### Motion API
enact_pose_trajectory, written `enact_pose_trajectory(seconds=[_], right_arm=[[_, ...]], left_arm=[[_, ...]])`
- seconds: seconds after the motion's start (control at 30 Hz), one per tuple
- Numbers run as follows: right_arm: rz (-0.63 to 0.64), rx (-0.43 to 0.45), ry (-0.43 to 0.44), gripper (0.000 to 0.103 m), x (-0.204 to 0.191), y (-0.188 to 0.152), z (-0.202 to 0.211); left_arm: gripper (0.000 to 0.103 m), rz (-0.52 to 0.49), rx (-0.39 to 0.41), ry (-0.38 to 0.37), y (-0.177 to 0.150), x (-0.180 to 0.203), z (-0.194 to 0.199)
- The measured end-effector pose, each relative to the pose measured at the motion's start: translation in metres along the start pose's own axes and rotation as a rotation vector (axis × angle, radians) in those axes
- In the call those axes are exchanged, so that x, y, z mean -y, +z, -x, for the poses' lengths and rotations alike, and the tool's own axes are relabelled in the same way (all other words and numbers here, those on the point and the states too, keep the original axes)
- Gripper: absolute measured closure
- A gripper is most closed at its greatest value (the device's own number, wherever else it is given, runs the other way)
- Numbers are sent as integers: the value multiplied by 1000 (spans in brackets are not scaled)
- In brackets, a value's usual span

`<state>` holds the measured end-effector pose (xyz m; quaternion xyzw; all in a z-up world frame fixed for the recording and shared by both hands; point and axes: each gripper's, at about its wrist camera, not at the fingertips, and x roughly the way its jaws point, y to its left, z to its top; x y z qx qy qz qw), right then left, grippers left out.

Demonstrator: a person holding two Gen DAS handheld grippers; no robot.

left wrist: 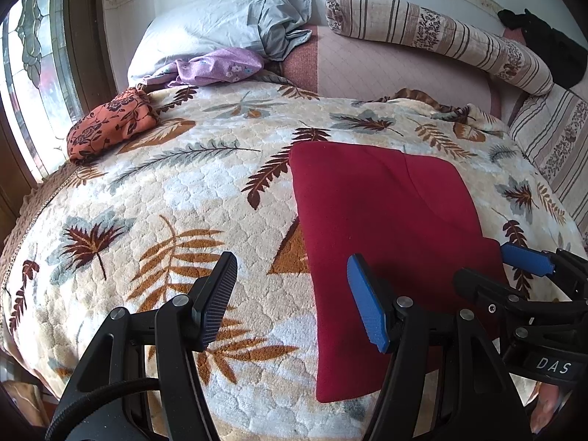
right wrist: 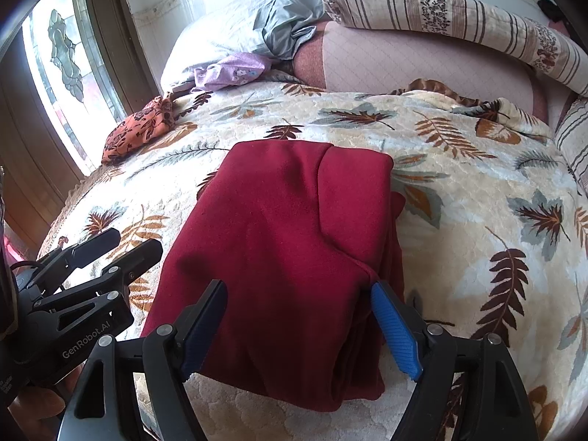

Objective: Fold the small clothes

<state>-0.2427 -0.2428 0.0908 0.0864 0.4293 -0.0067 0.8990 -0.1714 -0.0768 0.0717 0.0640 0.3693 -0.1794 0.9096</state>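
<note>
Home bedroom: bed covered by leaf-print fleece blanket (left wrist: 183,191), grey pillow (left wrist: 205,33), striped bolster (left wrist: 433,33) along wall, leaded-glass window (left wrist: 29,58) at bedside.

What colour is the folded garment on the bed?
Dark red, plain; the folded garment shows best in the right wrist view.

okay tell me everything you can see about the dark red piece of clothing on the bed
The dark red garment looks like soft, matte, fleece-like fabric, plain with no print. It is folded into a rough rectangle of several layers, with a curved fold edge running across its top and stacked edges showing along its right side. It lies flat on the leaf-patterned blanket, near the front edge of the bed. The right gripper is open around its near edge; the left gripper is open, straddling its left edge. Neither is gripping it.
</note>
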Motion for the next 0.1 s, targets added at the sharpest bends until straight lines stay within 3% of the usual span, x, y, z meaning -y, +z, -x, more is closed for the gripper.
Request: enact_pose_trajectory(seconds=[0.1], right_arm=[[-4, -1, 0, 24, 0, 0, -3]], left_arm=[[40, 0, 0, -3, -1, -1, 0]])
